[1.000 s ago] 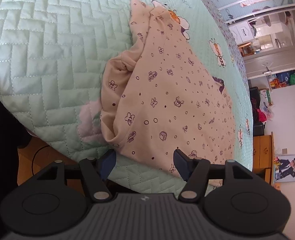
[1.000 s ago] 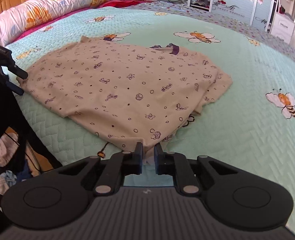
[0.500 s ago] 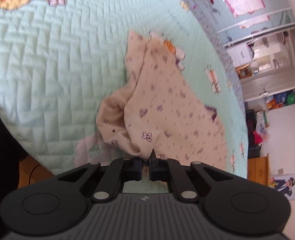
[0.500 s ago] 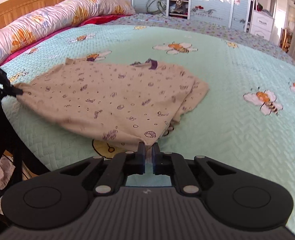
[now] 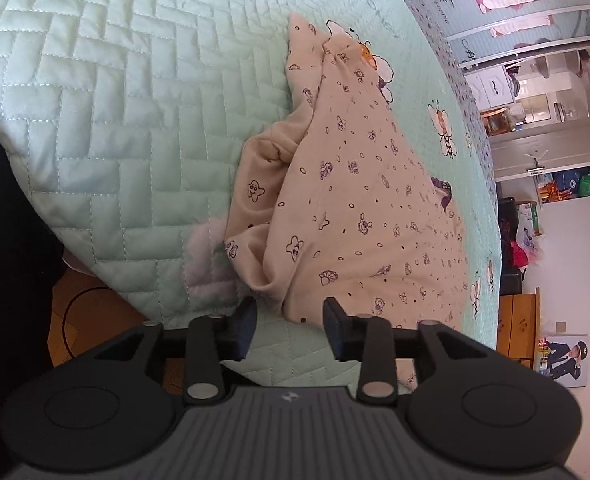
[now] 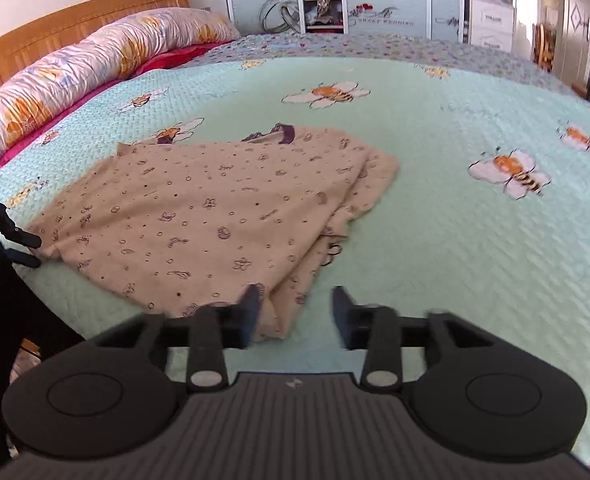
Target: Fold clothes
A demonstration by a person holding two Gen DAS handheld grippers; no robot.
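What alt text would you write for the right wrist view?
A beige cotton garment with small purple prints lies spread on a mint-green quilted bedspread with bees. The right tool, opening, has one garment corner between its fingers.

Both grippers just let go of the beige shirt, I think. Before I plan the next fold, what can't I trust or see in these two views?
- Right wrist view: the right gripper, jaws opening, is motion-blurred; whether its left finger touches the printed beige shirt is unclear.
- Left wrist view: the shirt's far edge is squeezed by fisheye; the left gripper, jaws opening, hides some quilted bedspread.
- Both views: the shirt's underside and lower layers are hidden by its top layer.
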